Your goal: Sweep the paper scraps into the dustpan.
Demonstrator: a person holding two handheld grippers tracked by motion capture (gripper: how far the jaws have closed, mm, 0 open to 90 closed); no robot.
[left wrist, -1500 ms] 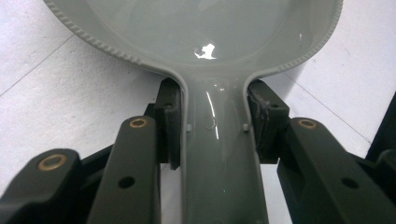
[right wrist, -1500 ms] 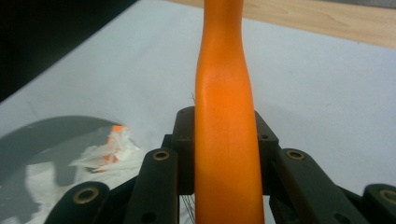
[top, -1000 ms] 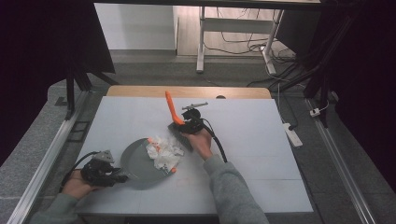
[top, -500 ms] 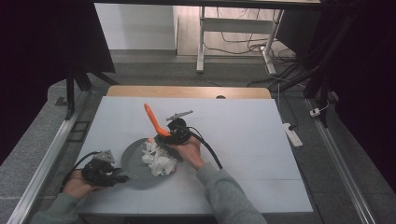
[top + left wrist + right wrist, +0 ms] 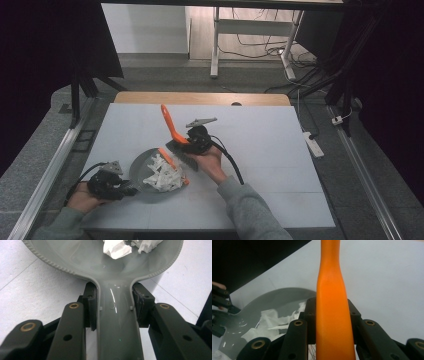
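Observation:
A grey dustpan [image 5: 140,167] lies on the white table at the front left, with crumpled white paper [image 5: 165,174] heaped in its right half. My left gripper [image 5: 125,188] is shut on the pan's handle [image 5: 116,322], one pad on each side. My right gripper [image 5: 186,146] is shut on the orange handle [image 5: 169,122] of a brush, which slants up and away to the left. The brush's head meets the paper at the pan's right rim. In the right gripper view the orange handle [image 5: 330,315] stands between the jaws, with the pan [image 5: 269,300] and the paper [image 5: 272,320] behind it.
The white tabletop [image 5: 280,150] stretches bare to the right of my right hand. A wooden strip [image 5: 200,98] runs along its far edge. A white power strip [image 5: 311,142] lies off the table's right edge. Dark frame posts stand at both sides.
My right gripper has moved left and nearer with the brush, pushing the paper from the pan's right rim further into the pan. The left gripper and the pan have stayed put.

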